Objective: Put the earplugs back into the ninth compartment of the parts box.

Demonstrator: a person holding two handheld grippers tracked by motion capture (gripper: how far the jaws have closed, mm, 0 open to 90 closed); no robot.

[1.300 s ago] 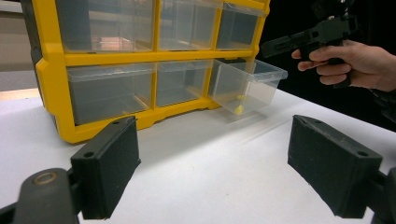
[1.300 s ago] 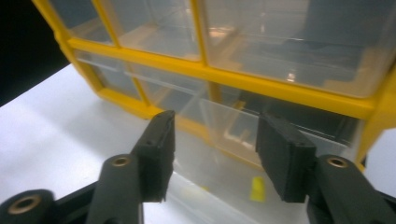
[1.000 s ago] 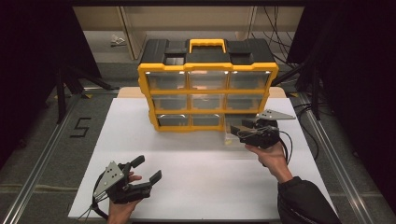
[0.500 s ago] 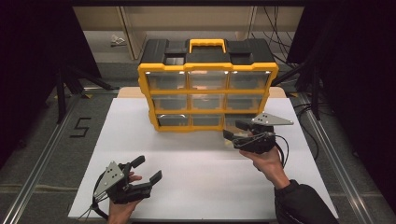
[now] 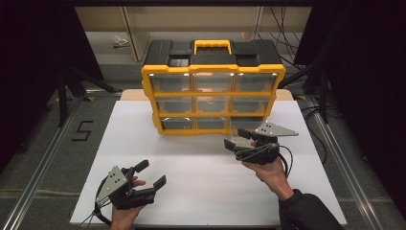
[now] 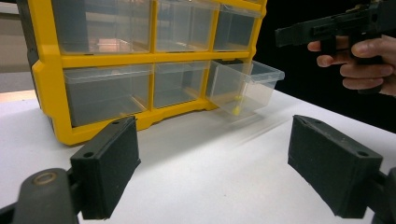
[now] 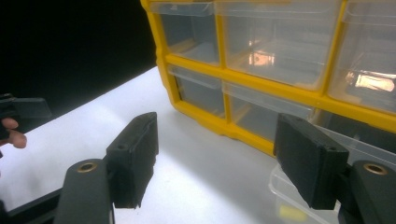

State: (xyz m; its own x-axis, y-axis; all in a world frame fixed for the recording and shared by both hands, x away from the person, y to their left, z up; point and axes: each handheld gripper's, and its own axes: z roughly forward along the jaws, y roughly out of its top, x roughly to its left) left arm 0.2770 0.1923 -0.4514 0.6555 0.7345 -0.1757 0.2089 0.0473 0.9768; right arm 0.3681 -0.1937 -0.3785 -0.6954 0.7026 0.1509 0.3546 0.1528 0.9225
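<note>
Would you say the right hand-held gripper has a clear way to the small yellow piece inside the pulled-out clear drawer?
Probably yes: the drawer is open-topped, the right hand-held gripper hovers beside it with jaws open, and nothing covers the yellow piece.

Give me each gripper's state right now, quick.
Left gripper: open, holding nothing.
Right gripper: open, jaws just been opening, nothing between them; clear drawer pulled out beside it.

The cabinet [image 5: 213,91] stands at the back of the table [image 5: 201,191]; its bottom right drawer [image 6: 245,86] is pulled out, a small piece [image 6: 237,110] in it; right gripper [image 5: 238,138] just before that drawer; left gripper [image 5: 151,173] near front left.
</note>
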